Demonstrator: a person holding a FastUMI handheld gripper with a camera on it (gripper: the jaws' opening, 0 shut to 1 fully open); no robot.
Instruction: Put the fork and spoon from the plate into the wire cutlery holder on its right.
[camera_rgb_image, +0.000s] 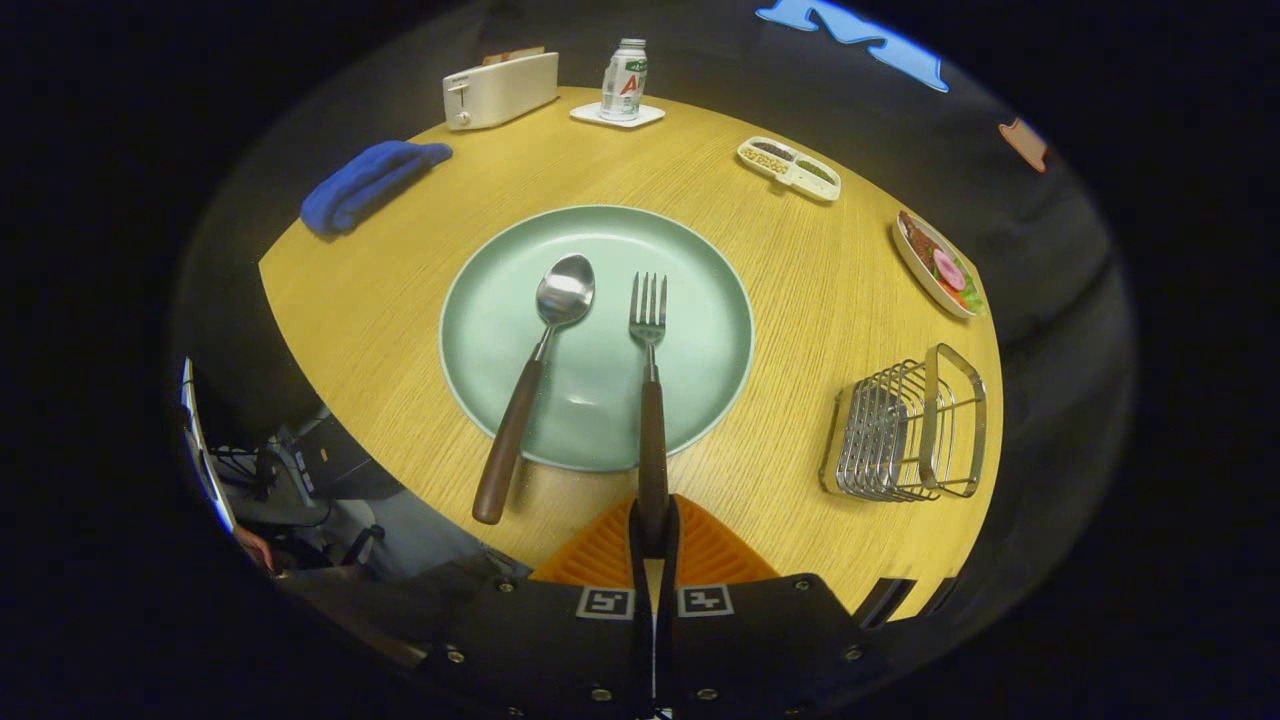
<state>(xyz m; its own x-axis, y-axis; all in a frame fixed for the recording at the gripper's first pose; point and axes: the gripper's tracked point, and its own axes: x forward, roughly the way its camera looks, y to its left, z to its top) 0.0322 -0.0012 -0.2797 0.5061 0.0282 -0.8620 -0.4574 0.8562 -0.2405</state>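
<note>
Gripper (654, 535) clenched on fork (650, 400) handle.
Fork tines rest on plate (700, 260); spoon (535, 380) beside; wire cutlery holder (905, 430) right.

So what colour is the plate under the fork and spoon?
Pale green, plain plate, clearest in the gripper view.

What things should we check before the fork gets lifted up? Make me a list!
1. Gripper fingers pinch the fork handle end: ok.
2. Fork tines rest on the plate, apart from the spoon: ok.
3. Wire cutlery holder stands right of the plate, nothing showing inside: ok.
4. Table path from plate to holder bare: ok.
5. Grip firm enough not to slip: cannot tell.
</note>
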